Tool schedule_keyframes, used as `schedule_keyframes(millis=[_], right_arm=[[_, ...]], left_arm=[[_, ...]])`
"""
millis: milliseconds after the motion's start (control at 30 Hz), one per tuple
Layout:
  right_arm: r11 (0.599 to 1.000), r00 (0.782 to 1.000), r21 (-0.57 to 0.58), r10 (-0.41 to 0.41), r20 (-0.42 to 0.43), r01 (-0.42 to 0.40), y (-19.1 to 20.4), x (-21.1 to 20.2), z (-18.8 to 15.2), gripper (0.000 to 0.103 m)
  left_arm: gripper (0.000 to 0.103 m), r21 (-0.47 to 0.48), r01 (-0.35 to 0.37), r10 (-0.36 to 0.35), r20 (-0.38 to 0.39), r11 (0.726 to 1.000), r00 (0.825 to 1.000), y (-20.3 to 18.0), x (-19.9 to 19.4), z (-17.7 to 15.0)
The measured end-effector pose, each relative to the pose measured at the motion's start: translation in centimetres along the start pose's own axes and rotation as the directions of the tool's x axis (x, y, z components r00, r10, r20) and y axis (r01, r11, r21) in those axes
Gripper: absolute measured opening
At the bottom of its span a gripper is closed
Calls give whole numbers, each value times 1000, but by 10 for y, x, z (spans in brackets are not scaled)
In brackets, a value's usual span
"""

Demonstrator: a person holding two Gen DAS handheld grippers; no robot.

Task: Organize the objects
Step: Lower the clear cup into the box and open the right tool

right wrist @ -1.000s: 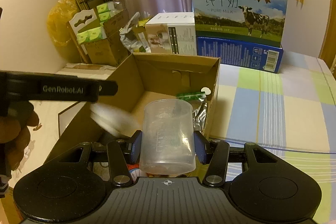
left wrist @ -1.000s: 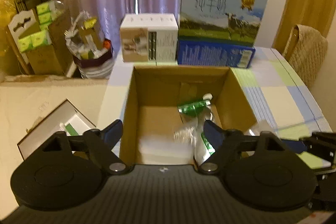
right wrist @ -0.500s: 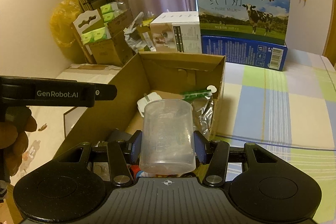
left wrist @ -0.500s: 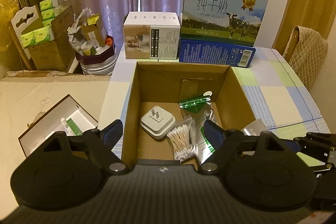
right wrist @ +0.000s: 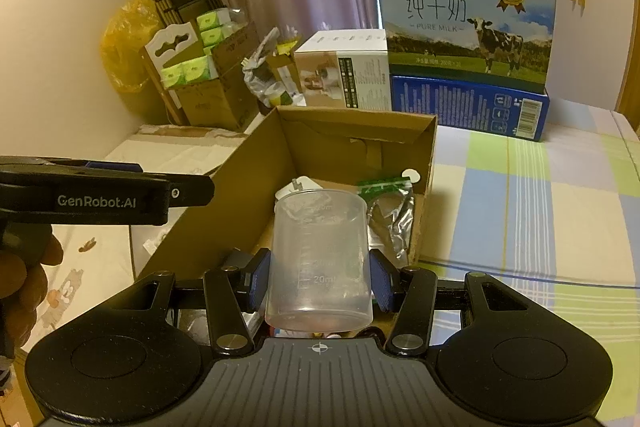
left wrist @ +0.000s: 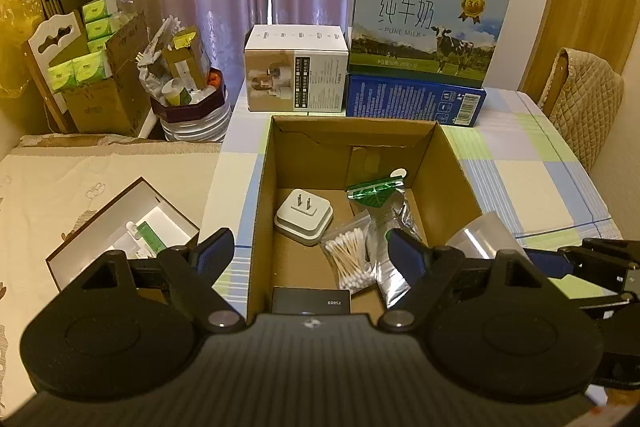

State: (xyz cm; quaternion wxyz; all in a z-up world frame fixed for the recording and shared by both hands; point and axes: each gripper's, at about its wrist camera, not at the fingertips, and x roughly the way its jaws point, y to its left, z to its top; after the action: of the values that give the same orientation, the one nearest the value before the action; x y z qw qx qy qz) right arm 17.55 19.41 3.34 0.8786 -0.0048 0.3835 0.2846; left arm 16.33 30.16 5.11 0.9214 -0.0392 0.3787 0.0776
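An open cardboard box [left wrist: 448, 163] [right wrist: 256, 179] stands on the checked tablecloth. Inside lie a white plug adapter [left wrist: 303, 215], a bag of cotton swabs [left wrist: 349, 259], a green-topped foil pouch [left wrist: 378, 189] [right wrist: 388, 203] and a small black item [left wrist: 311, 301]. My left gripper [left wrist: 310, 251] hovers open and empty over the box's near edge. My right gripper [right wrist: 319, 277] is shut on a clear plastic measuring cup [right wrist: 320, 259], held upright at the box's near right side. The cup [left wrist: 486, 235] also shows at the right of the left wrist view.
A milk carton [left wrist: 424, 23] on a blue box [left wrist: 416, 101] and a white product box [left wrist: 296, 69] stand behind the cardboard box. A small open box [left wrist: 120, 231] lies on the cream surface to the left. A padded chair [left wrist: 584, 103] is at the right.
The white plug adapter dropped from my left gripper into the box and now lies still. The left gripper has pulled back a little. The right gripper keeps holding the cup.
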Motion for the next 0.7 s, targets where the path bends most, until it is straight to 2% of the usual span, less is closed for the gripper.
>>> schedule_keyframes(millis=[267,400,467,500,700], right_arm=[[1000,1000,28,0,5,0,0,4,10,49],[996,997,65,62,36,-65,-4,11,16,49],[996,997,69,49,58,-53,-4,13,17,63],[996,997,74,43,64,-48,-5,13,17,74],[993,998,103,46,40,-50,-12,15,11,76]], left_arm=[[82,-14,-21,21,2,1000,1000,17,-10,-3],[82,-28,-27,27,-6,999,1000,26,-10,-6],[82,-34,-22,22,-11,999,1000,29,-9,-9],[82,-37,-22,22,-14,999,1000,30,-9,-11],[82,-44,-18,17,-25,999,1000,33,-7,-20]])
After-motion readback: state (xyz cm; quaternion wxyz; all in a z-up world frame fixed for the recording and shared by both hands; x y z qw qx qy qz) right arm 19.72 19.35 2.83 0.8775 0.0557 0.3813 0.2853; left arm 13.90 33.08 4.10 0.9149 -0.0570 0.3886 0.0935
